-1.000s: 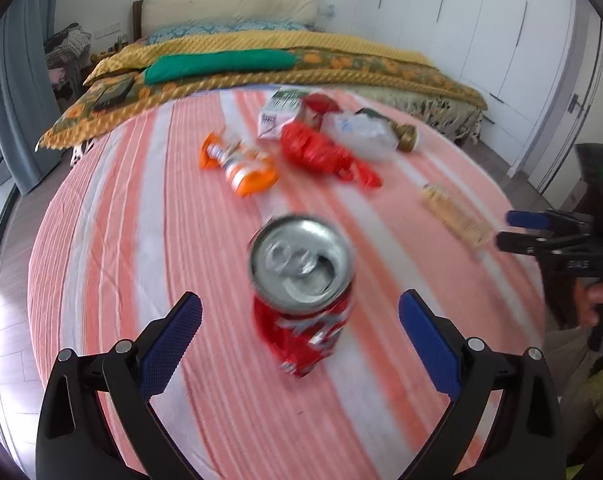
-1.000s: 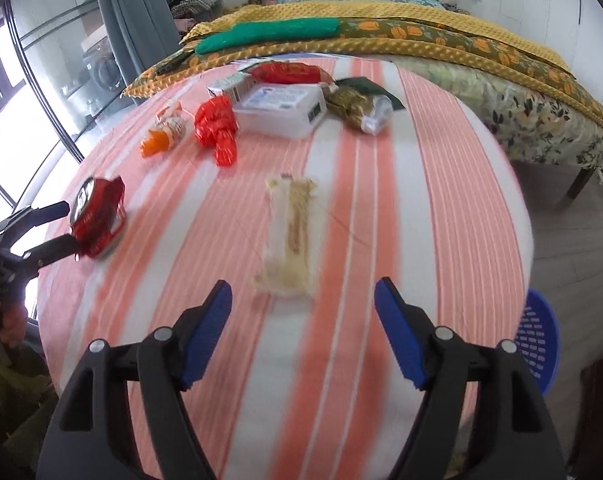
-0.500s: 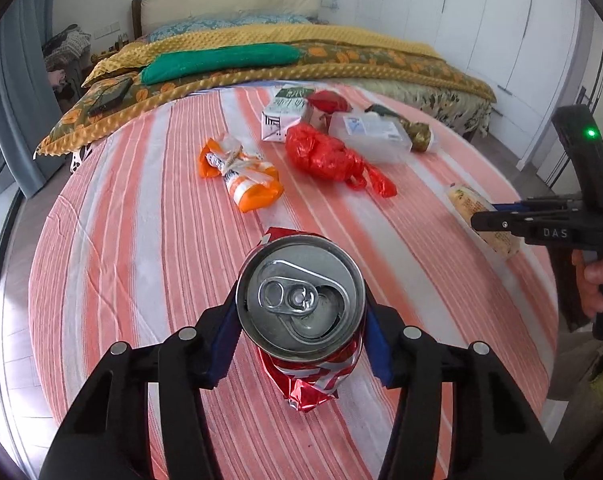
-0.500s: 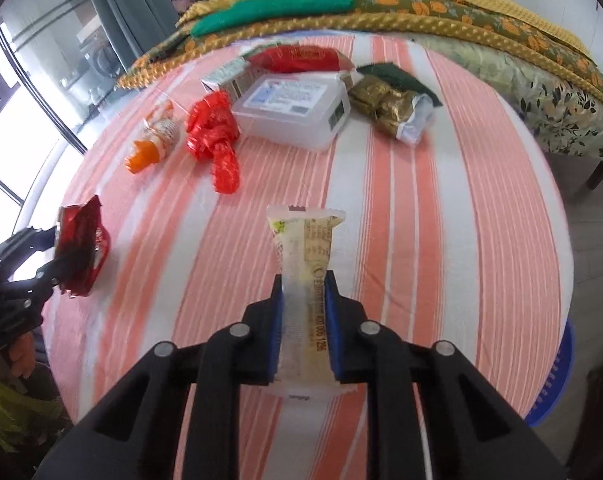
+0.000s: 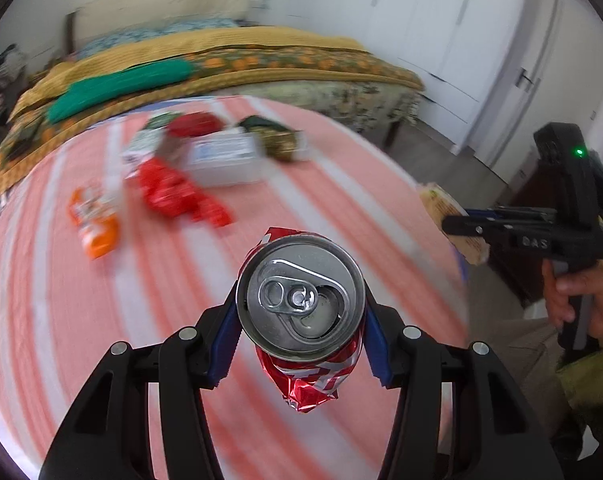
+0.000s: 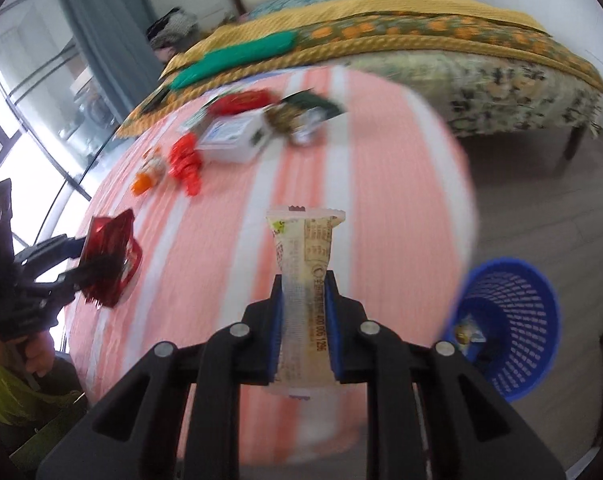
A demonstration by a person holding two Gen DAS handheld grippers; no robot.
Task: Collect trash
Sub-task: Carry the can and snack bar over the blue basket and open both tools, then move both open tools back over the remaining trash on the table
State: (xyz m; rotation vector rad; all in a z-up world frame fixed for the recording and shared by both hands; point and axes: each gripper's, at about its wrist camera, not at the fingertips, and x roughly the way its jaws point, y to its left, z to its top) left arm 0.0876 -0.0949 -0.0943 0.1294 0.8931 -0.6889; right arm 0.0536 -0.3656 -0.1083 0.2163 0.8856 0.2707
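My left gripper (image 5: 299, 330) is shut on a crushed red soda can (image 5: 301, 304) and holds it above the striped round table (image 5: 81, 340); the can also shows at the left of the right wrist view (image 6: 111, 256). My right gripper (image 6: 303, 320) is shut on a pale yellow snack wrapper (image 6: 305, 264) lifted off the table; it shows in the left wrist view (image 5: 453, 220) past the table's right edge. A blue mesh waste basket (image 6: 513, 312) stands on the floor to the right, with a wrapper inside.
More trash lies at the table's far side: an orange wrapper (image 5: 93, 220), a red bag (image 5: 173, 192), a clear plastic box (image 5: 225, 156), a dark green packet (image 5: 277, 140). A bed (image 5: 221, 64) stands behind. White wardrobes (image 5: 441, 20) line the right wall.
Both grippers closed on their items, the can and the wrapper, and lifted them. The right gripper has swung right so the blue basket has come into view.
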